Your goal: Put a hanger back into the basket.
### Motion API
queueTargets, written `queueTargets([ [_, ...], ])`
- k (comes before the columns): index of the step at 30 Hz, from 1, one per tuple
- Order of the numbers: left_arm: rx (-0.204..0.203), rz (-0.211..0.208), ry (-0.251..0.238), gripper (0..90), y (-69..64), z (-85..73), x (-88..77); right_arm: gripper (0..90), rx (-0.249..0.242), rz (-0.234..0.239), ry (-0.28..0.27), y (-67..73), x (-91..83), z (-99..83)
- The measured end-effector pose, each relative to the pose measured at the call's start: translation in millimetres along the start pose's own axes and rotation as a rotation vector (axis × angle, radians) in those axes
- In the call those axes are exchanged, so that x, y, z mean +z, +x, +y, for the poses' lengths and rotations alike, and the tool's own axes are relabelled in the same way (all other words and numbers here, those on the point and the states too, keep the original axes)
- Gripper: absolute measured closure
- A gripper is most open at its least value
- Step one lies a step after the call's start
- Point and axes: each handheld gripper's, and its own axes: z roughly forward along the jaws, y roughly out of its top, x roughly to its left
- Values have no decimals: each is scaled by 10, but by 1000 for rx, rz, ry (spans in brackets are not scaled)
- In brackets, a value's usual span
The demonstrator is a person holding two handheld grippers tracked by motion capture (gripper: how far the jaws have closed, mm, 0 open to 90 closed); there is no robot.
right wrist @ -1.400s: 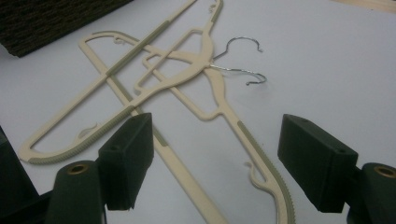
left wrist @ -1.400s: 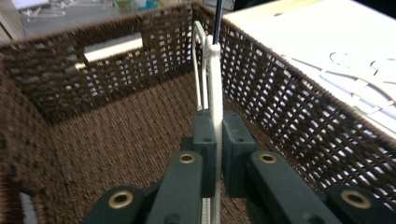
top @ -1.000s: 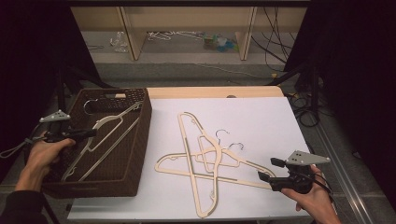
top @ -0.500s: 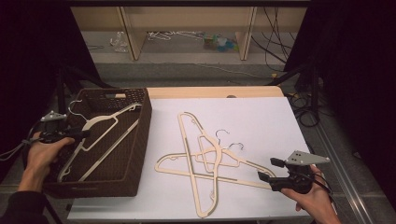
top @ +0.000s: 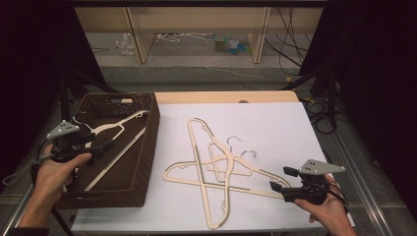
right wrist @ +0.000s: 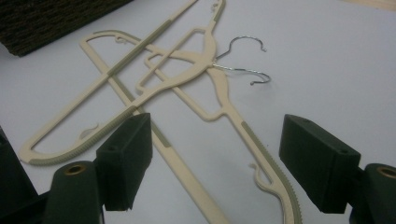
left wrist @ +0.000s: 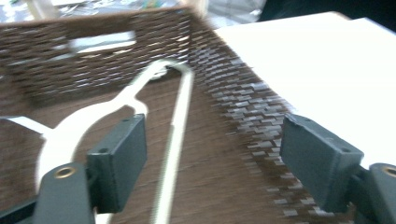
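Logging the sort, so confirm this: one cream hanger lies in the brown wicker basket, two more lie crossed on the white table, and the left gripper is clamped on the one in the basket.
Wrong on the grip. The left gripper has just been opening; the left gripper view shows its jaws apart above the hanger in the basket, holding nothing. The rest stands.

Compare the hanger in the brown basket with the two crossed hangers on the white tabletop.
The hanger in the basket lies alone, tilted against the wicker basket's wall; the crossed hangers lie flat on the white tabletop, overlapping each other. The basket hanger sits just ahead of the left gripper, whose fingers have just been opening with nothing held; the crossed pair lies before the open right gripper. All are cream plastic.
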Motion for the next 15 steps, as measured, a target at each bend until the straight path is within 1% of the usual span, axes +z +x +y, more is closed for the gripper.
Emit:
queueTargets([
  [1,7,-23,-11,227,-93,-11,-11,268,2,-1,-2,-2,2,-2],
  [2,15,-54,-24,226,-206,-26,-18,262,3,-5,4,-5,-1,-3],
  [3,20,-69,-27,225,-273,-34,-21,254,4,-10,10,-6,0,-6],
  [4,18,-95,-37,221,-390,-51,-24,254,8,-14,10,-3,0,-8],
  [5,18,-108,-42,215,-455,-59,-27,253,11,-12,8,-1,4,-10],
  [6,26,-121,-53,214,-541,-70,-30,251,17,-9,-6,4,16,-14],
  [7,41,-133,-65,214,-624,-81,-33,250,9,-15,-5,4,18,-14],
  [8,52,-154,-68,214,-723,-96,-36,250,12,-11,-6,9,19,-13],
  [9,70,-166,-71,213,-799,-110,-36,249,15,0,-15,13,33,-16],
  [10,79,-176,-69,213,-858,-123,-33,248,7,2,-2,9,28,-12],
  [11,89,-193,-67,211,-931,-142,-24,248,9,6,0,13,32,-14],
  [12,85,-203,-69,207,-1010,-167,-18,248,9,7,-3,16,37,-17],
  [13,98,-216,-70,207,-1075,-191,-9,248,13,10,-1,19,40,-21],
  [14,118,-226,-68,207,-1129,-213,-2,248,6,0,-10,19,50,-28],
  [15,122,-240,-68,207,-1185,-242,12,248,11,3,-7,22,49,-31],
])
